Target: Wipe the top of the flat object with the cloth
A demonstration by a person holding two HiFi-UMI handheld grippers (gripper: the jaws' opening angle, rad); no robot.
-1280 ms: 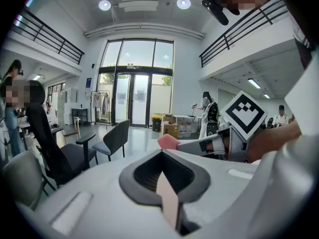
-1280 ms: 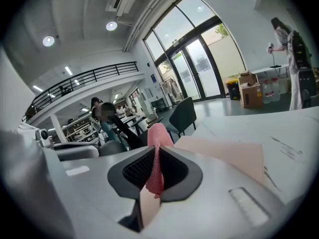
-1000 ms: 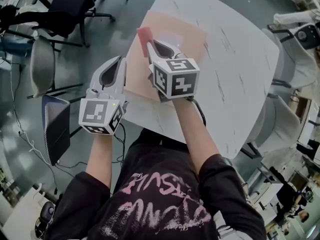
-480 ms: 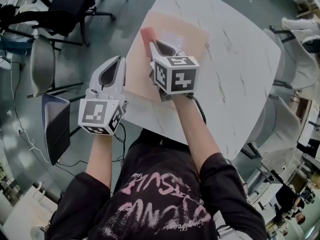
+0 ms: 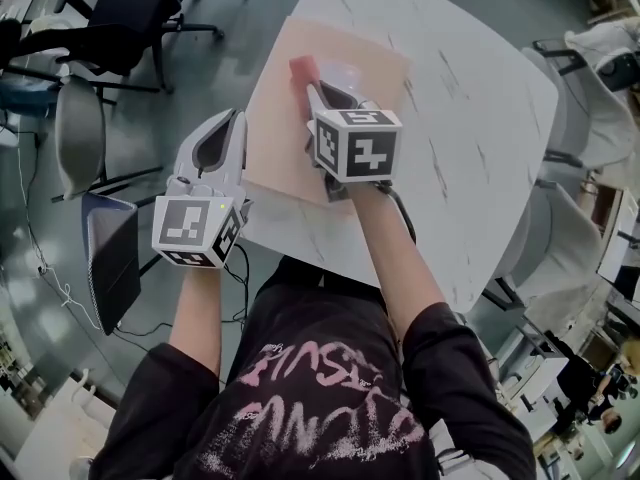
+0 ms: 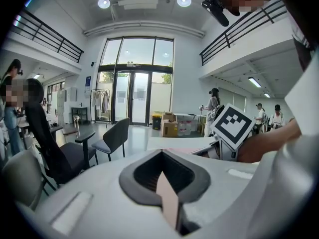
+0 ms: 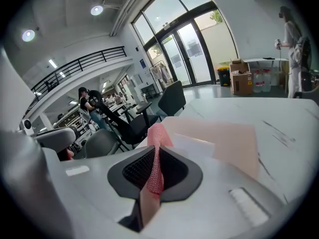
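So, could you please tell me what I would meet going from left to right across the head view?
The grey chair → left gripper → right gripper with the cloth → bare white table → pale chair.

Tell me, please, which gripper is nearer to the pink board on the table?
Right. The right gripper is above the board, holding the red cloth over its far part. The left gripper is shut and empty, off to the board's left.
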